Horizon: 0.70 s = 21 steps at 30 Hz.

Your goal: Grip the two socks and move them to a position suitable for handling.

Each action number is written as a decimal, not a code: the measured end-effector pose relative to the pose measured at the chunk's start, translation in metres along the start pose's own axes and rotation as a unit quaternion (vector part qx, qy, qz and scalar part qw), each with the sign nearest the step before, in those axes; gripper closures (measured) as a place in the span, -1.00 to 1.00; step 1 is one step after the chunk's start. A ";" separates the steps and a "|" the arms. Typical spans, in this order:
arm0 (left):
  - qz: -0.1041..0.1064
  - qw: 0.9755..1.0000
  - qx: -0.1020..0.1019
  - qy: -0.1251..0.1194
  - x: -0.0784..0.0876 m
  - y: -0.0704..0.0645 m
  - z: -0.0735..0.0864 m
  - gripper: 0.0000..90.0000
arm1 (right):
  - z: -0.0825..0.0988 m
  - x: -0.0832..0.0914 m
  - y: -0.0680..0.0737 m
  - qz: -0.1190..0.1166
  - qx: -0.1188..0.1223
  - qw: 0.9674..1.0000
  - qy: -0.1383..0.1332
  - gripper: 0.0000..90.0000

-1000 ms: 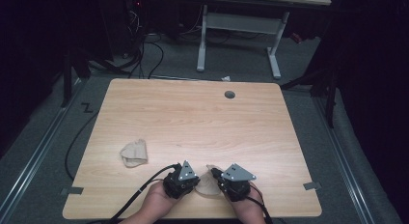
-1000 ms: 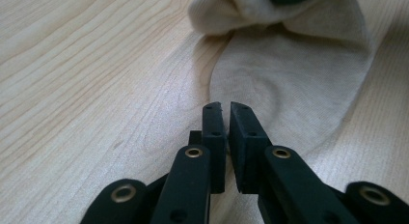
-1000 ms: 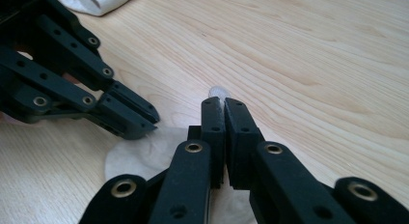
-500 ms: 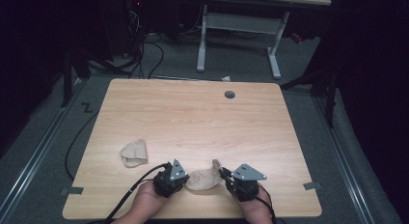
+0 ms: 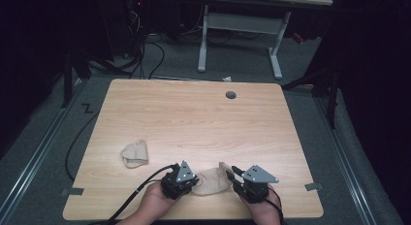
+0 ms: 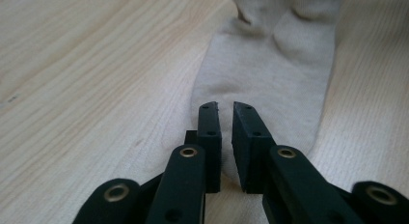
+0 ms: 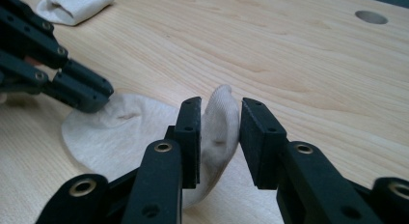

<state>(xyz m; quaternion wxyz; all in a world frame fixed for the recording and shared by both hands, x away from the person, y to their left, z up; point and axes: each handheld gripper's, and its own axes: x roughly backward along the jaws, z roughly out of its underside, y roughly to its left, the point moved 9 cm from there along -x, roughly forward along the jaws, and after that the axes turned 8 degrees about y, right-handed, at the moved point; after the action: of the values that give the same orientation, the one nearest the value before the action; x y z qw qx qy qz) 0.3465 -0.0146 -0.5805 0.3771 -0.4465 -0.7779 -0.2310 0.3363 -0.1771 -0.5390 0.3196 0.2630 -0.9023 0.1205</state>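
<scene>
Table evenly lit, surroundings dark; gripper views sharp, soft shadows

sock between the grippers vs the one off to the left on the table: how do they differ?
The sock between the grippers lies mostly spread flat, one end standing up between the right gripper's jaws, which have just been opening; the folded sock sits bunched in a compact bundle. The flat one lies at the near edge with the left gripper at its other end; the folded one lies apart, with neither gripper at it. Both are pale beige knit on the wooden table.
</scene>
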 end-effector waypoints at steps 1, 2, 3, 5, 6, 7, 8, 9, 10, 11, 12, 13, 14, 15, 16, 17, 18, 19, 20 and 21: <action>-0.002 1.000 -0.002 0.003 -0.001 0.000 0.001 0.82 | 0.000 0.001 -0.001 0.003 0.000 1.000 -0.001 0.53; -0.001 1.000 0.000 0.005 -0.002 0.001 0.002 0.82 | -0.001 0.002 -0.003 0.006 0.000 1.000 -0.004 0.52; 0.000 1.000 0.002 0.006 -0.002 0.002 0.003 0.82 | -0.001 0.003 -0.004 0.009 -0.004 1.000 -0.006 0.52; -0.001 1.000 0.003 0.007 -0.003 0.003 0.004 0.82 | -0.002 0.005 -0.007 0.015 -0.005 1.000 -0.011 0.52; 0.000 1.000 0.004 0.008 -0.003 0.003 0.005 0.82 | -0.003 0.005 -0.008 0.016 -0.005 1.000 -0.013 0.52; -0.002 1.000 0.003 0.009 -0.002 0.003 0.005 0.82 | -0.004 0.006 -0.008 0.016 -0.007 1.000 -0.014 0.53; -0.003 1.000 0.002 0.011 -0.002 0.004 0.006 0.81 | -0.004 0.006 -0.009 0.016 -0.007 1.000 -0.014 0.56; -0.004 1.000 0.002 0.011 -0.001 0.004 0.007 0.81 | -0.003 0.004 -0.007 0.013 -0.006 1.000 -0.008 0.66; -0.008 1.000 0.001 0.012 0.000 0.005 0.008 0.81 | -0.001 0.001 -0.007 0.010 -0.003 1.000 -0.003 0.73; -0.013 1.000 0.000 0.013 0.001 0.007 0.009 0.81 | -0.001 0.001 -0.007 0.010 -0.003 1.000 -0.003 0.73; -0.016 1.000 0.002 0.016 0.002 0.009 0.012 0.81 | 0.001 -0.003 -0.006 0.006 0.000 1.000 0.005 0.78; -0.016 1.000 0.007 0.017 0.004 0.012 0.013 0.81 | 0.007 -0.013 -0.004 -0.002 0.005 1.000 0.027 0.88; -0.016 1.000 0.013 0.017 0.005 0.014 0.015 0.81 | 0.007 -0.013 -0.004 -0.002 0.005 1.000 0.027 0.88; -0.018 1.000 0.018 0.017 0.007 0.017 0.016 0.81 | 0.009 -0.018 -0.003 -0.007 0.007 0.999 0.039 0.92; -0.018 1.000 0.020 0.014 0.009 0.018 0.016 0.80 | 0.013 -0.023 -0.001 -0.016 0.010 0.999 0.051 0.94; -0.014 1.000 0.027 0.007 0.011 0.019 0.014 0.78 | 0.015 -0.026 0.000 -0.018 0.012 0.998 0.059 0.95; -0.004 0.999 0.040 -0.005 0.014 0.019 0.011 0.77 | 0.018 -0.030 0.002 -0.022 0.017 0.997 0.070 0.95; 0.005 0.999 0.051 -0.018 0.015 0.018 0.007 0.76 | 0.020 -0.033 0.003 -0.025 0.023 0.996 0.081 0.95; 0.011 0.998 0.054 -0.021 0.014 0.017 0.004 0.73 | 0.024 -0.038 0.006 -0.031 0.025 0.994 0.097 0.94; 0.010 0.999 0.049 -0.018 0.012 0.016 0.003 0.73 | 0.024 -0.038 0.006 -0.031 0.025 0.994 0.097 0.94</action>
<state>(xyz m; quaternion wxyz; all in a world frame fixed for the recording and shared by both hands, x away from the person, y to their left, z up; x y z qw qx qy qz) 0.3555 0.0015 -0.5726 0.3871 -0.4394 -0.7901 -0.1811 0.3454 -0.1660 -0.5826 0.4025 0.2858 -0.8551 0.1584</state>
